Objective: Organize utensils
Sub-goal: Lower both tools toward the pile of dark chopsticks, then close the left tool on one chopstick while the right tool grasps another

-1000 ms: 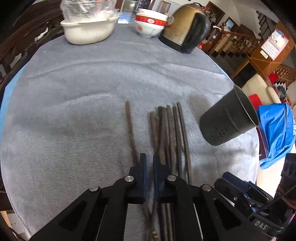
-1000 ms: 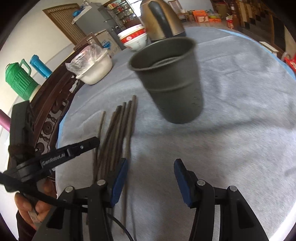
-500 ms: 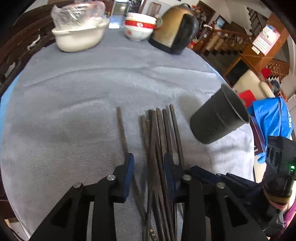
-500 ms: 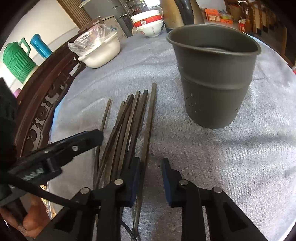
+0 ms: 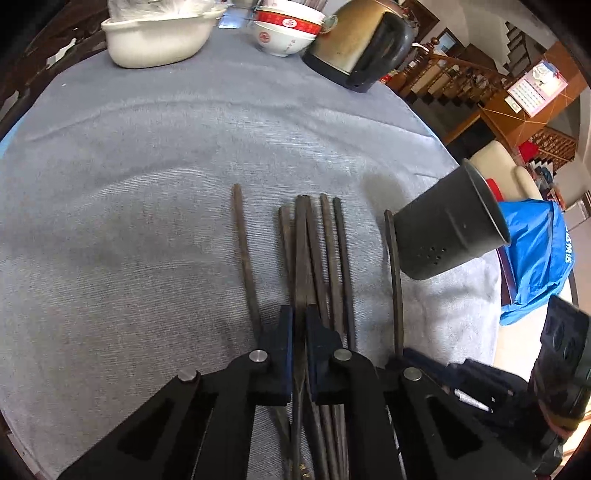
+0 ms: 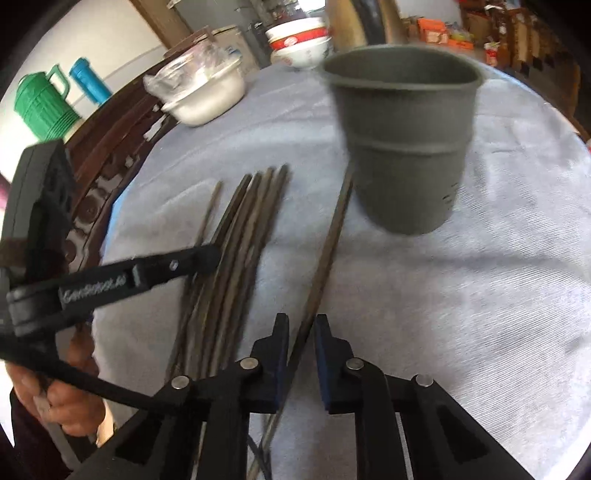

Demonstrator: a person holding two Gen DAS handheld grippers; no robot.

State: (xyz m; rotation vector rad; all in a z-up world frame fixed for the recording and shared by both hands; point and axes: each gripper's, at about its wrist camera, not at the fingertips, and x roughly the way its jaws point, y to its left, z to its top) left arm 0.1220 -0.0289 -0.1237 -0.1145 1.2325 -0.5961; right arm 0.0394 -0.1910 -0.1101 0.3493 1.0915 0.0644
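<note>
Chopsticks [image 5: 317, 254], dark, thin, squared at the ends, lie fanned in a bundle on grey ribbed cloth [image 5: 147, 221]; one strays left [image 5: 243, 254]. Cup [image 5: 448, 229]: dark metal, tapered, small holes near the base, standing on the cloth right of the bundle. Left gripper [image 5: 300, 325] narrowed on one stick of the bundle; half a second ago it stood wider. Right gripper [image 6: 300, 336] narrow around one chopstick [image 6: 328, 243] that now sits apart from the bundle, tip next to the cup base; touching or not, cannot tell. Earlier that stick was the bundle's right edge. Right view blurred. Far edge: white bowl [image 5: 155, 37] with plastic wrap, red-white bowls [image 5: 286, 31], brass kettle [image 5: 362, 40]. Green jug [image 6: 40, 103] beyond the table. Blue cloth [image 5: 535, 254] past the cup.
</note>
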